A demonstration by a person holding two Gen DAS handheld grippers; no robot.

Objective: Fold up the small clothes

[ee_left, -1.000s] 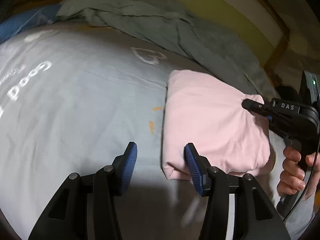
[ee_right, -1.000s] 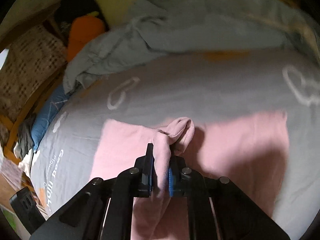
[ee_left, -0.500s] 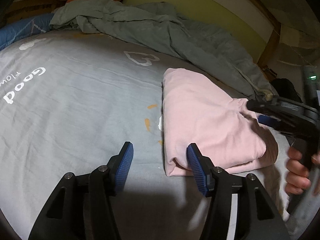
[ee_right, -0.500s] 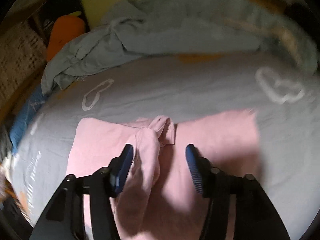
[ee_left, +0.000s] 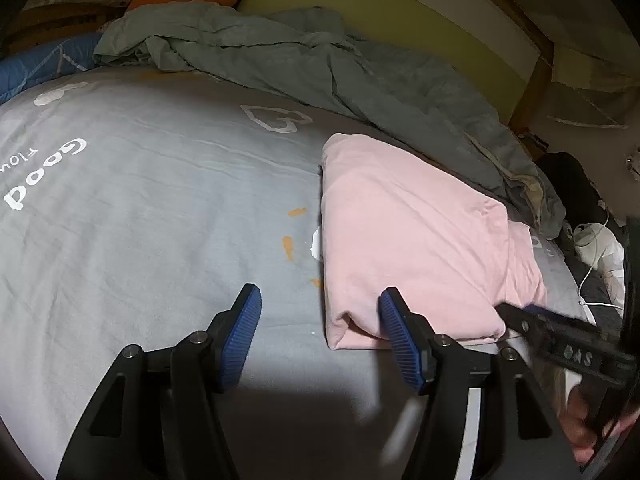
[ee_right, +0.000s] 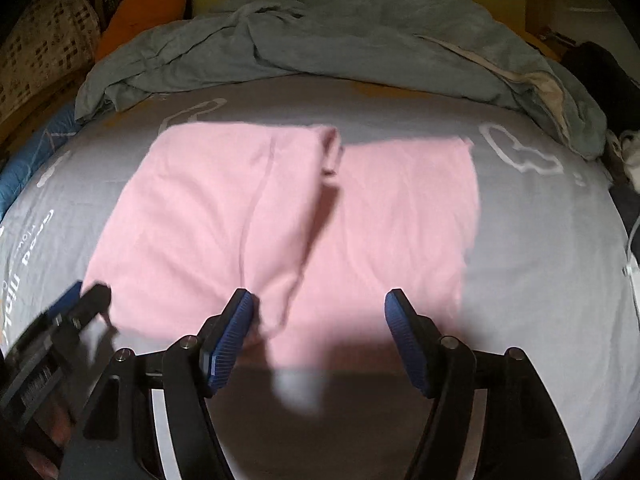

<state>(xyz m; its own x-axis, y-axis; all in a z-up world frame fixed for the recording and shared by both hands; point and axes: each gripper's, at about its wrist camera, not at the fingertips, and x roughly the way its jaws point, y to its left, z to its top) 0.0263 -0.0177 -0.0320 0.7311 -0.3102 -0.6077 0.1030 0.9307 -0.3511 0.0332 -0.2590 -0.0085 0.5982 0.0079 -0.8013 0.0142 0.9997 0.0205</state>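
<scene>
The pink cloth [ee_right: 280, 216] is soft and floppy — grab its edge at six o'clock. Both hand-held grippers — left [ee_left: 320, 336], right [ee_right: 318, 334] — are opening, holding nothing.

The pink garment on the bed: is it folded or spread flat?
Partly folded. The pink garment has its left part doubled over, with a layered edge showing; its right part lies in a single layer on the bedsheet.

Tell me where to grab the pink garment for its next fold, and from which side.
Probably take the pink garment at its near edge, by the loose folded flap beside the right gripper, coming from the near side. That flap stands up off the grey sheet, so a finger can slide beneath. Both grippers' jaws are opening, nothing pressed between them; the left gripper sits at the other near corner.
</scene>
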